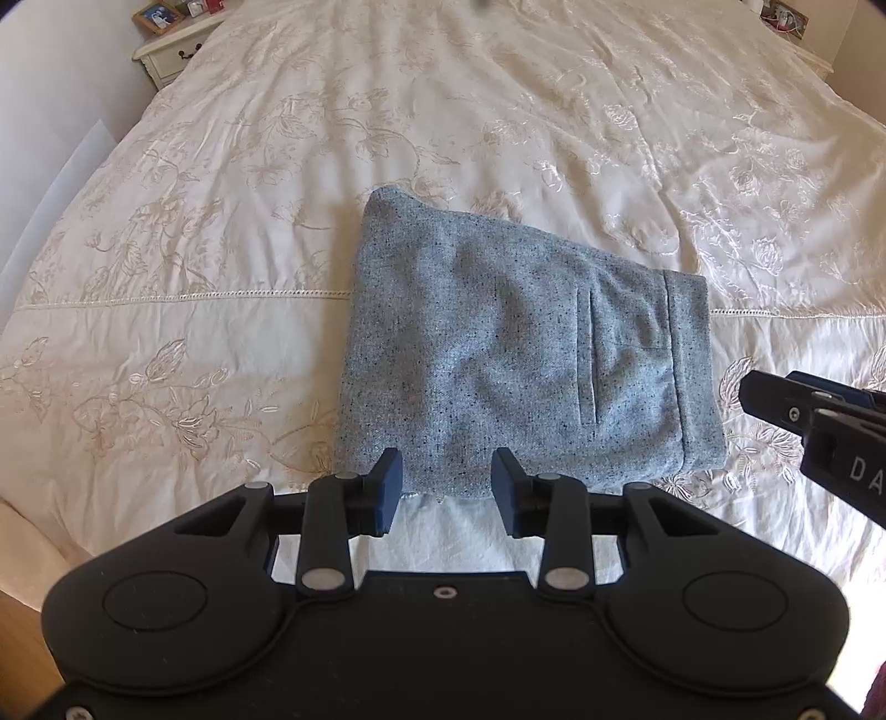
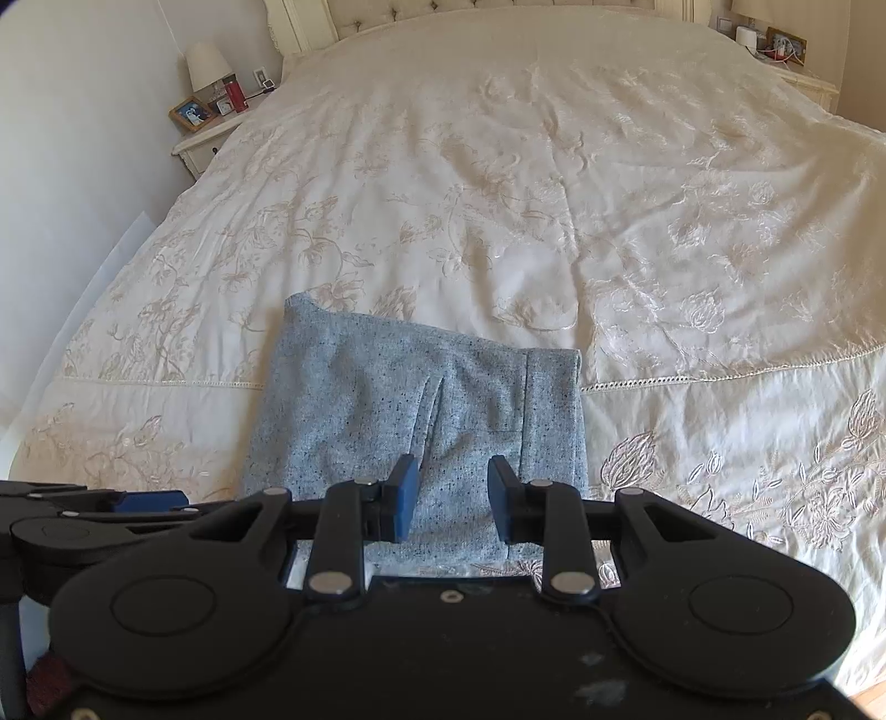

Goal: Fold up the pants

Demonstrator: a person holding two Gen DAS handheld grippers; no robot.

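**Grey pants folded on the bed, both my grippers empty**

Grey speckled wool is the thing in front of me: the pants [image 1: 509, 354] lie folded into a compact block on the cream bedspread [image 1: 166, 277], near the foot end and across its line of lace trim.

Far left, a nightstand [image 2: 205, 145] stands against the wall beside the bed, with a photo frame [image 2: 191, 112], a lamp [image 2: 207, 66] and a red item [image 2: 233, 94] on it (too small to name).

Next, my left gripper [image 1: 447, 490] hovers at the near edge of the pants. Its blue pads [image 1: 387, 493] stand apart with only cloth and bedspread showing between them, so it is spread and holds nothing. Whether the fingertips touch the fabric I cannot tell.

On the pants, the folded edge is at the left, a welt pocket slit [image 1: 592, 354] runs across the top layer, and the waistband [image 1: 692, 371] forms the right edge.

My right gripper [image 2: 453, 495] sits over the near waistband end, its pads parted too and gripping nothing. In the left wrist view it pokes in from the right, beside the waistband and clear of it.

Far right, at the head of the bed, a second nightstand [image 2: 808, 80] carries another frame [image 2: 785, 43].
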